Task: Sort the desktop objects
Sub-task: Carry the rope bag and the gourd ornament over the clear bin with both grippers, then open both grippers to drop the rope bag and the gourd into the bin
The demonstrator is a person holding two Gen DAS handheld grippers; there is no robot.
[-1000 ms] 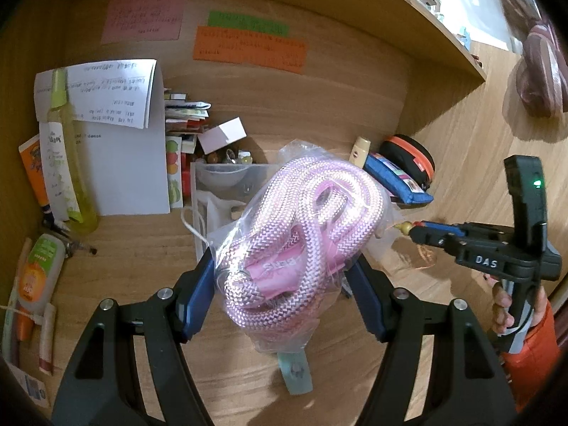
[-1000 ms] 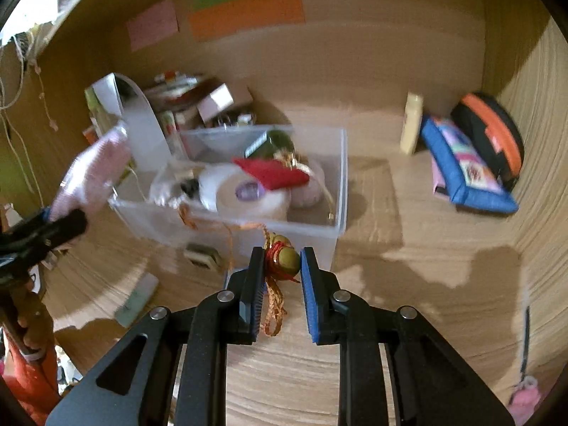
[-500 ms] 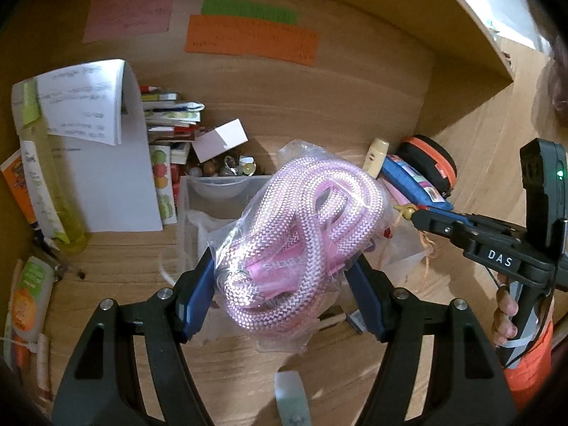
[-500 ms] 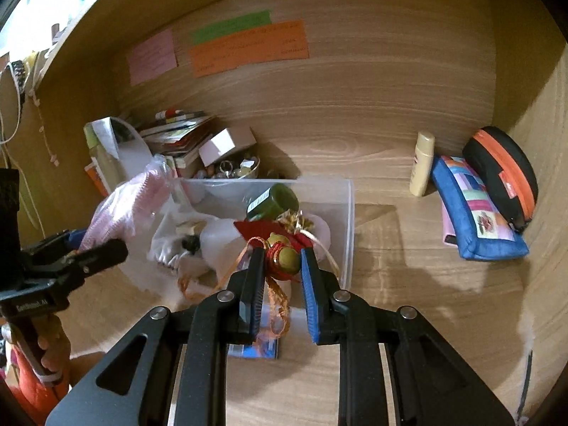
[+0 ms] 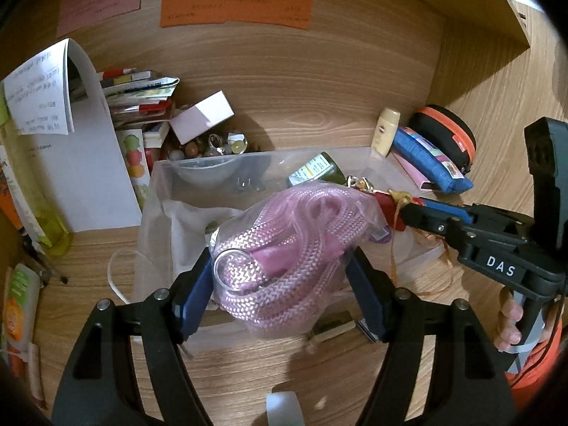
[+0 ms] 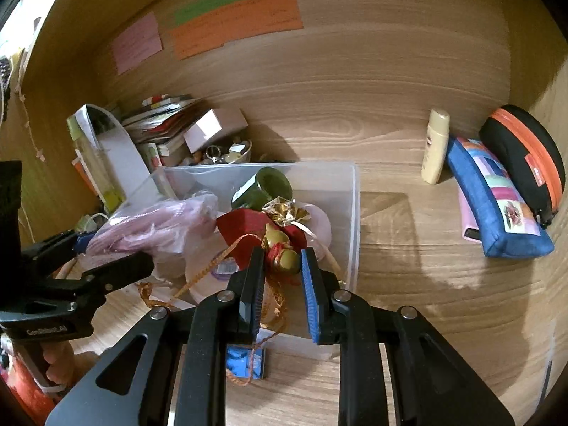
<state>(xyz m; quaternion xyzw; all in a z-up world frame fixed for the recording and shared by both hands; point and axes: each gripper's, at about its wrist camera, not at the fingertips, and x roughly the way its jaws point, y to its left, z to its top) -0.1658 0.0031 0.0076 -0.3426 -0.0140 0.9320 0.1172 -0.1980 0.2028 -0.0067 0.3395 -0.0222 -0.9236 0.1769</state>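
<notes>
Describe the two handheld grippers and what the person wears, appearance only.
Both are black skeletal frames with silver pivot screws and blue finger pads. The left gripper shows a faint white maker's mark on its body in the right wrist view; the right gripper carries white "DAS" lettering. Both have upright black handles. An orange sleeve covers the right forearm.

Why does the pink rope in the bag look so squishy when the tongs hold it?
The pink rope is probably soft and floppy: its coils bulge between the left tongs. Its clear plastic bag looks shiny, so it may slip. It would likely slump into the clear box rather than roll.
</notes>
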